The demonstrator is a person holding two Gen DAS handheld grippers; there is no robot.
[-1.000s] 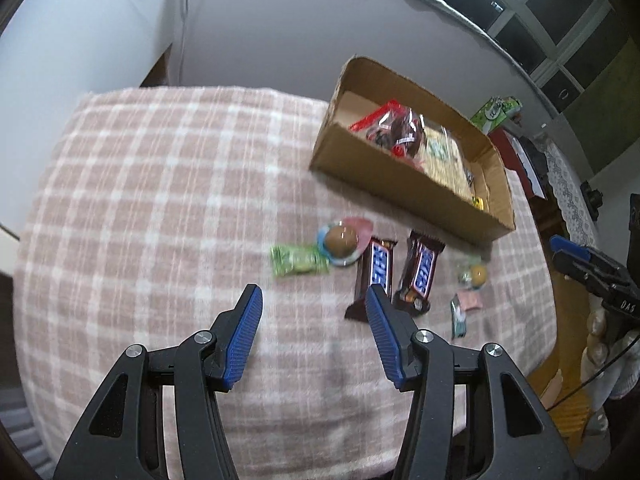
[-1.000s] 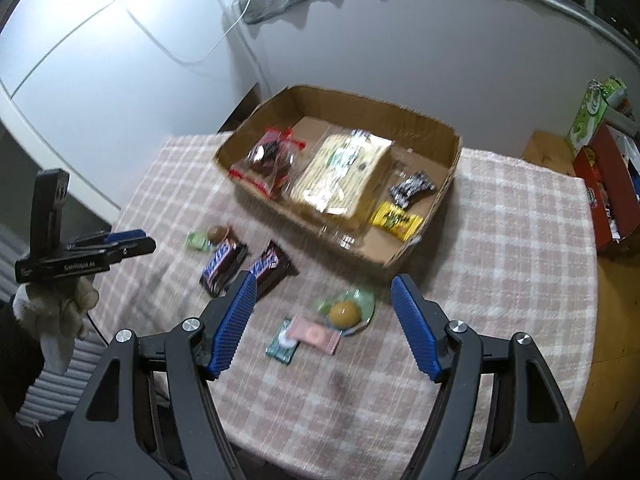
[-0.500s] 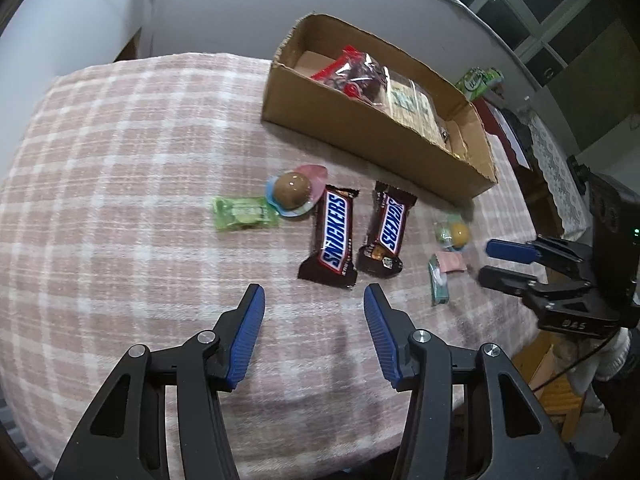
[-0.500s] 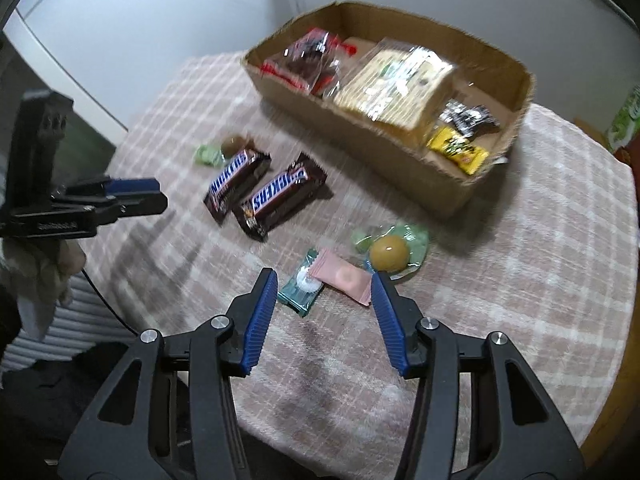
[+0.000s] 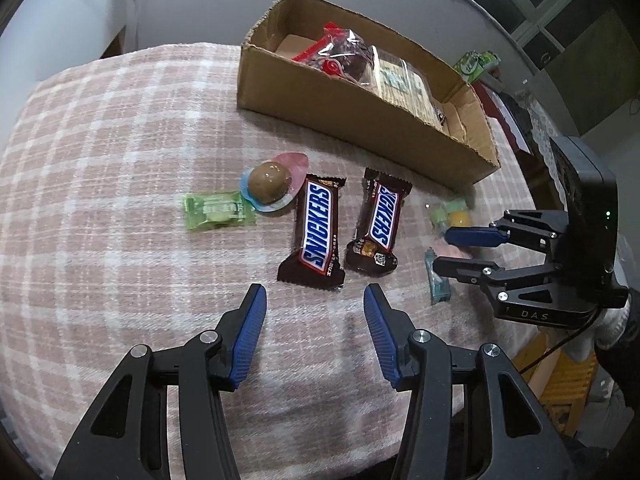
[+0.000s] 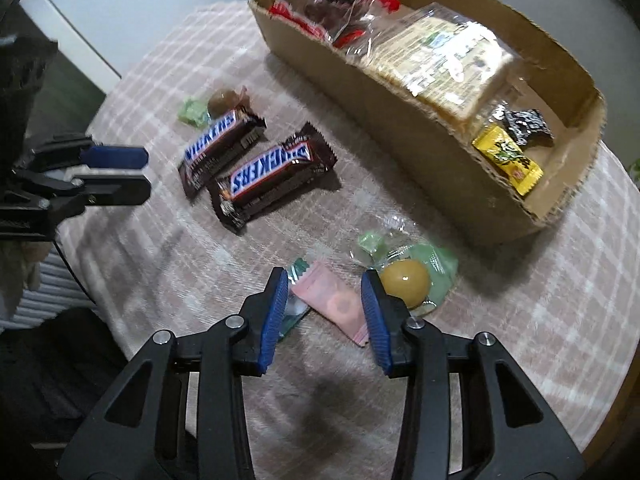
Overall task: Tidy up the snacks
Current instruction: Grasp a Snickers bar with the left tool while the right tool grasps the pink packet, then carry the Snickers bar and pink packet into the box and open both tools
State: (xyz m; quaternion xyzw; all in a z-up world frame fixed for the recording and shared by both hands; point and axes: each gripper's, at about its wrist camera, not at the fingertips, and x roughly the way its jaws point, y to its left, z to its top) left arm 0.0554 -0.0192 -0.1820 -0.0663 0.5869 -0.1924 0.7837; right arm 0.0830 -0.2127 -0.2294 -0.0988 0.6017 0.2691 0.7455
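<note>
While closing, jaws astride pink sachet (image 6: 335, 303)

My table (image 5: 100, 152) is covered with a pink-and-white checked cloth. On it, toward the far side, sits an open cardboard box (image 5: 344, 108) (image 6: 436, 148). Nearer me lie two Snickers bars (image 5: 318, 232) (image 6: 270, 170) side by side, just apart. Left of them in my left view a brown ball candy (image 5: 269, 184) rests on its clear wrapper, touching a green wrapped sweet (image 5: 218, 211). On the other side lie a yellow ball candy (image 6: 405, 282) in a green wrapper, a pink packet (image 6: 332, 300) just beside it, and a teal packet (image 6: 298, 308) partly under the pink one.
</note>
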